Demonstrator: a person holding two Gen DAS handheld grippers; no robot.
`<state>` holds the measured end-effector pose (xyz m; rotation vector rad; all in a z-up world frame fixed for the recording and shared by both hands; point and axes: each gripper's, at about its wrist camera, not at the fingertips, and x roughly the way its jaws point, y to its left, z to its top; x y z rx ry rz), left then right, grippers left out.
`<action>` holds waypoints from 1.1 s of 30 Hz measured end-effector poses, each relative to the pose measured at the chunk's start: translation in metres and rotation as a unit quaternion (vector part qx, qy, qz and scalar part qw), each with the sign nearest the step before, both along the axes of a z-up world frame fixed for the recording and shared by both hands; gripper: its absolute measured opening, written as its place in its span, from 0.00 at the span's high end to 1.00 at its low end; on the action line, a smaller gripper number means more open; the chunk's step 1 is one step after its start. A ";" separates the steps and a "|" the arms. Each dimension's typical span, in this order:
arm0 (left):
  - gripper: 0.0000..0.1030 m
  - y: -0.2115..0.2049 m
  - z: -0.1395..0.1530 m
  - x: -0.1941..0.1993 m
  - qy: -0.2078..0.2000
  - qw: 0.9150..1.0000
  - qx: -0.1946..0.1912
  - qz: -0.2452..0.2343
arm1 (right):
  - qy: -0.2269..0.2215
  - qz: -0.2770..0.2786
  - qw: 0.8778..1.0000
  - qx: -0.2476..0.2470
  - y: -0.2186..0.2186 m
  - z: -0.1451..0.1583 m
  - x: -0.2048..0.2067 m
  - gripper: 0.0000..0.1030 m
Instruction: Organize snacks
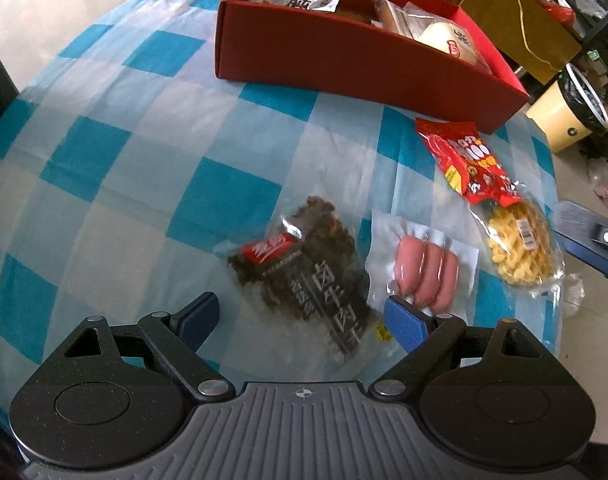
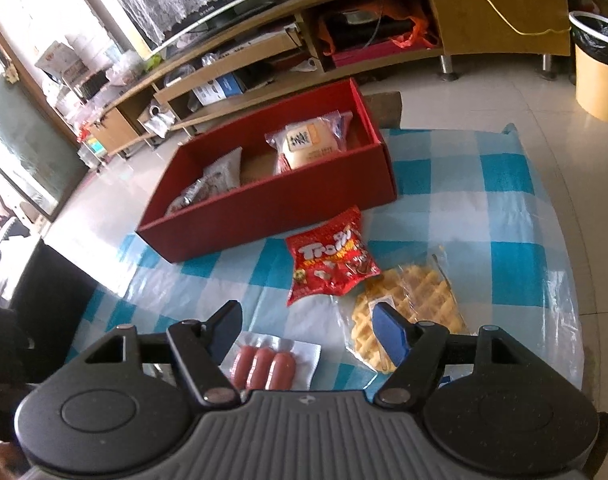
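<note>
A red box (image 1: 324, 54) (image 2: 288, 196) stands at the back of the checked table and holds several snack packets. In front of it lie a dark seaweed-like snack pack (image 1: 308, 276), a vacuum pack of three sausages (image 1: 424, 276) (image 2: 264, 364), a red Trolli bag (image 1: 468, 164) (image 2: 332, 264) and a waffle pack (image 1: 520, 244) (image 2: 416, 308). My left gripper (image 1: 304, 318) is open and empty, just above the dark pack. My right gripper (image 2: 308, 330) is open and empty, above the table between the sausages and the waffles.
The blue-and-white checked cloth (image 1: 124, 168) (image 2: 484, 200) covers the table. A yellow waste bin (image 2: 598, 64) (image 1: 564, 116) stands on the floor to the right. A low TV cabinet (image 2: 344, 40) runs along the far wall. The table edge lies close on the right.
</note>
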<state>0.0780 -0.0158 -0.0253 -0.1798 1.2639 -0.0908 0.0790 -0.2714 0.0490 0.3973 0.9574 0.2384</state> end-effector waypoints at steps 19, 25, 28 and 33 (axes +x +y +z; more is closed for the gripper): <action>0.10 -0.008 -0.002 0.028 -0.033 0.996 0.083 0.028 | -0.012 -0.001 1.000 -0.007 -0.005 0.005 0.005 0.26; 0.08 0.005 0.007 0.009 -0.039 0.996 0.063 0.042 | -0.009 0.009 1.000 -0.011 0.000 0.004 0.005 0.26; 0.08 0.001 0.005 0.010 -0.033 0.997 0.063 0.043 | -0.006 0.014 1.000 -0.014 0.002 0.003 0.005 0.26; 0.06 -0.011 -0.004 0.004 -0.027 0.996 0.074 0.045 | -0.010 0.013 1.000 -0.013 0.000 0.006 0.003 0.26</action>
